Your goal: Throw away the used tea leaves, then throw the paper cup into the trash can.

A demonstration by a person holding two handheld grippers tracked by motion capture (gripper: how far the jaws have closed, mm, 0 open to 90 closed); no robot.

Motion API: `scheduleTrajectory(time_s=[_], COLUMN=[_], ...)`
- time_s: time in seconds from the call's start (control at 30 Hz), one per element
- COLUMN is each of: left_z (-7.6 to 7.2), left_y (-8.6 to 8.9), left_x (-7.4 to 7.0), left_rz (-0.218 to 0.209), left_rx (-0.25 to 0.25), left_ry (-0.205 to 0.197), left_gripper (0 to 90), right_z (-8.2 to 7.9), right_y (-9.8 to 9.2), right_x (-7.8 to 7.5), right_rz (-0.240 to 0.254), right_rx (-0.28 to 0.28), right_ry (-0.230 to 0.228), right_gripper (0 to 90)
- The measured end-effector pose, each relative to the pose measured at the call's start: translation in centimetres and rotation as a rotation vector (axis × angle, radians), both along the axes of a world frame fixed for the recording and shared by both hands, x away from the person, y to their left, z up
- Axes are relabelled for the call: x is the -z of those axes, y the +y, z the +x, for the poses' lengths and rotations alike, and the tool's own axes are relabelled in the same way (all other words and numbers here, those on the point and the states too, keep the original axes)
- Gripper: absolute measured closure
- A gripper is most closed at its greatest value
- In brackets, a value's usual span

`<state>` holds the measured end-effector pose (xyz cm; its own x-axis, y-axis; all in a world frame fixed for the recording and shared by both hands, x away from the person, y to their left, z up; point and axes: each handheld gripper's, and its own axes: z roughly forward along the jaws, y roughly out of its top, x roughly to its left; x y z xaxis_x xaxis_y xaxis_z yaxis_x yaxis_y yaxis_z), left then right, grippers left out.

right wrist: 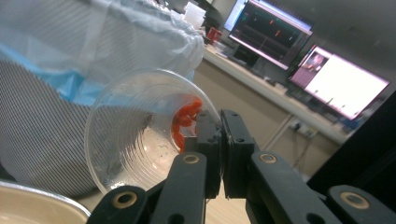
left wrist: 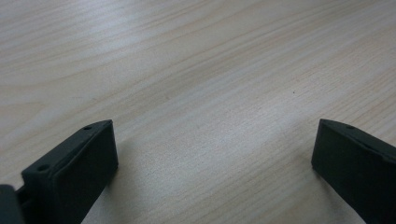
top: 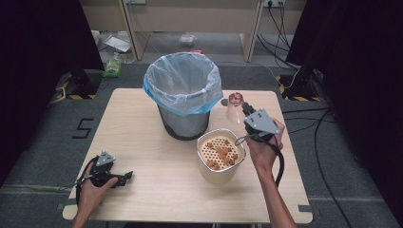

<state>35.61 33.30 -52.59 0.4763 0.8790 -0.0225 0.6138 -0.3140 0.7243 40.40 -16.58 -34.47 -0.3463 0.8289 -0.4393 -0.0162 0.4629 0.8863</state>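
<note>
My right gripper (top: pixel 247 110) is shut on the rim of a clear plastic cup (top: pixel 235 108), held tilted above the table's right side, next to the bin. In the right gripper view the cup (right wrist: pixel 140 135) lies on its side with its mouth toward the camera, and red-orange bits (right wrist: pixel 184 119) cling inside near the pinched rim, where the gripper (right wrist: pixel 220 140) grips it. My left gripper (top: pixel 124 177) rests low at the table's front left; its black fingers (left wrist: pixel 79 163) stand wide apart over bare wood in the left gripper view, holding nothing.
A mesh bin (top: pixel 184 95) lined with a pale blue bag stands at the table's middle back. In front of it sits a cream pot (top: pixel 221 154) with a perforated insert holding several brown pieces. Monitors (right wrist: pixel 327 79) glow behind on a bench.
</note>
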Motion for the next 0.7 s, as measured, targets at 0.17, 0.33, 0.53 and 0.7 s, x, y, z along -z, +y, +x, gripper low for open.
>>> scheduleTrajectory(time_s=[0.17,0.33,0.53,0.7], left_z=[0.0,0.0,0.0,0.0], left_y=[0.0,0.0,0.0,0.0], left_x=[0.0,0.0,0.0,0.0], left_rz=[0.000,0.001,0.001,0.001], left_rx=[0.000,0.000,0.000,0.000], left_ry=[0.000,0.000,0.000,0.000], left_gripper=[0.0,0.0,0.0,0.0], right_z=[0.7,1.1,1.6,2.2], right_y=[-1.1,-1.6,-1.8,-1.9], right_x=[-1.1,-2.2,-4.3,-5.7], right_rz=[0.111,0.152,0.154,0.164], right_rx=[-0.016,-0.027,-0.028,-0.029], right_ry=[0.057,0.075,0.071,0.073], right_gripper=[87.6,87.6,87.5,87.5])
